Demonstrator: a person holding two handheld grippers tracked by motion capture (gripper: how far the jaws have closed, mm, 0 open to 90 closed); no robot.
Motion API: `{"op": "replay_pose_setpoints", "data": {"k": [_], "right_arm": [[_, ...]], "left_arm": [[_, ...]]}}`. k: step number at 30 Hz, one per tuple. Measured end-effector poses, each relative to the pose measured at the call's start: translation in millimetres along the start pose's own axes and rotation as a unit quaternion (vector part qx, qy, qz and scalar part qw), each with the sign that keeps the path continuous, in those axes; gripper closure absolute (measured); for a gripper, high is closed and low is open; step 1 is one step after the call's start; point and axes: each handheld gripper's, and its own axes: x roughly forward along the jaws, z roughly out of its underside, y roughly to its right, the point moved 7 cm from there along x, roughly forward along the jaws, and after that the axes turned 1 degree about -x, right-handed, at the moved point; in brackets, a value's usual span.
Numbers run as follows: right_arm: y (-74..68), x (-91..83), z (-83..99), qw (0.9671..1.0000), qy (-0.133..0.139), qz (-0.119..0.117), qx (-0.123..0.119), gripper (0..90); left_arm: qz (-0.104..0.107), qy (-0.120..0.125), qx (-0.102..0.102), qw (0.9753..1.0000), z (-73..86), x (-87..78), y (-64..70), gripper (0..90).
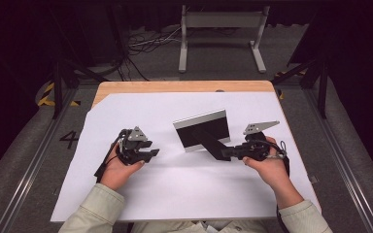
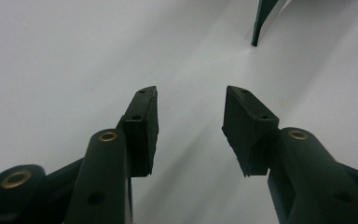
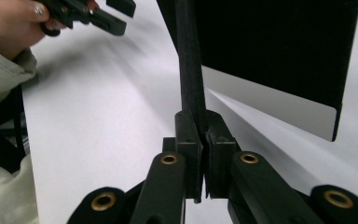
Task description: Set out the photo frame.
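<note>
White table sheet (image 1: 126,194), right claw (image 3: 200,140) clamped on frame's stand (image 3: 189,60) (black), left claw (image 2: 191,126) agape, empty.

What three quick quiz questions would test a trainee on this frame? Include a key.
1. True or false: the right tool is shut on the frame's stand leg.
2. How do the left tool's jaws stand?
   A. open, nothing between them
   B. shut on paper
3. Fill in: the photo frame stands on a ___ sheet.

Key: 1 true; 2 A; 3 white.
</note>
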Motion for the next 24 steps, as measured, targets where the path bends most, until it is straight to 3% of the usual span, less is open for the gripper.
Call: {"op": "replay_pose_setpoints", "data": {"k": [12, 15, 24], "right_arm": [[-1.8, 0.3, 14.1, 0.9988, -0.044, 0.01, -0.017, 85.8], [0.1, 0.6, 18.3, 0.9975, -0.061, 0.024, -0.025, 84.4], [4.8, 2.0, 27.4, 0.9952, -0.088, 0.035, -0.023, 82.6]], "left_arm": [[0.002, 0.003, -0.006, 1.0, -0.7, -0.9, -0.8, 55.6], [0.008, 0.004, -0.012, 0.9999, -0.5, 0.5, 0.4, 55.0], [0.017, 0.018, -0.013, 0.9996, -3.2, 3.1, 3.0, 55.2]]}}
